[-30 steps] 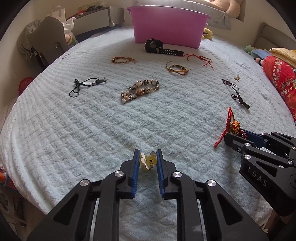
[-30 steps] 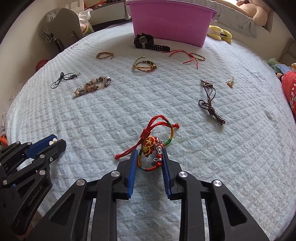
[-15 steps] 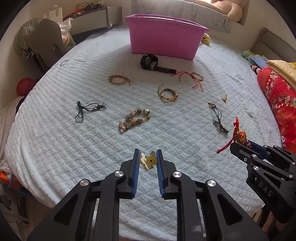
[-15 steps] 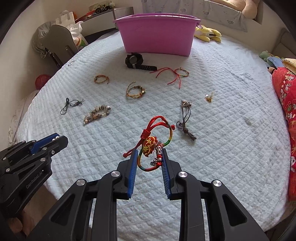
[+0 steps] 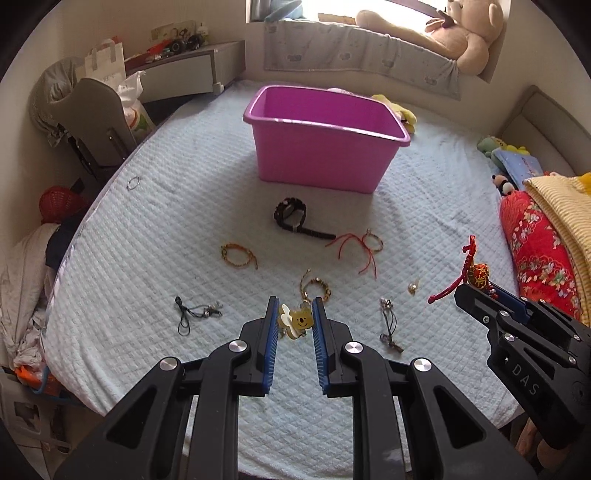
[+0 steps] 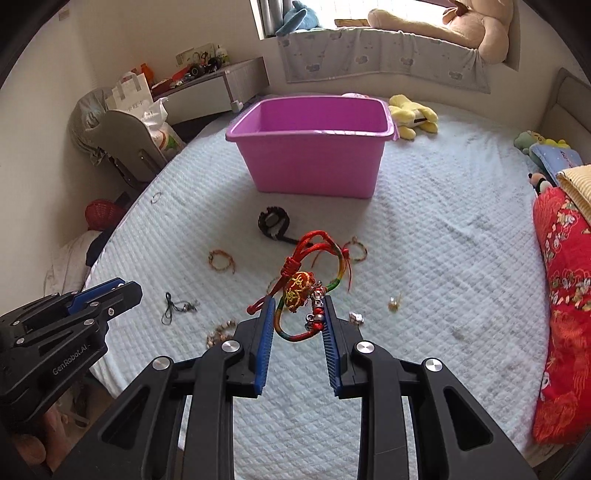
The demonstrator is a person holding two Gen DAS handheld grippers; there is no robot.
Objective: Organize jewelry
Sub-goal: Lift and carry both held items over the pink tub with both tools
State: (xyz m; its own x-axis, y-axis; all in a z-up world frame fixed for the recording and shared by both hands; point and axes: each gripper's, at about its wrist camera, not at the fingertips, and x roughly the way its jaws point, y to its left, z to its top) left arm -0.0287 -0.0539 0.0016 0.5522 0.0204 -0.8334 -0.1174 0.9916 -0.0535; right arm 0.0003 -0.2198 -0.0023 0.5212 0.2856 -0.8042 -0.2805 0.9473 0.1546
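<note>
Left tongs (image 5: 294,316) are closed on a yellow bear charm (image 5: 300,319), pinched between the blue pads and held up above the bed (image 5: 155,236), well short of the pink bin (image 5: 325,147). Right tongs (image 6: 298,313) are closed on a red corded bracelet (image 6: 301,291) with an embroidered bead and small metal beads; its loop and knotted tails stick up past the fingertips, also in the air on the near side of the bin. In the left view the right tongs show at the right edge, with the bracelet poking up from their tip.

The bin stands upright on the bed toward its far end, open top, inside looks bare as far as can be seen. Just in front of the bin lies a black watch (image 5: 291,216). Nearer than the watch, loose on the quilt, are a small orange braided bracelet (image 5: 238,254), a red string with a ring (image 5: 360,247), a beaded bracelet (image 5: 314,288) just beyond the left tongs, a black cord (image 5: 192,314) to the left, a dark cord with a clasp (image 5: 389,325) to the right, and a tiny gold charm (image 5: 413,286). A thin ring (image 5: 133,182) lies near the bed's left edge, left of the bin. Beyond the bin, a big teddy bear (image 5: 465,33) lies on the window ledge.
</note>
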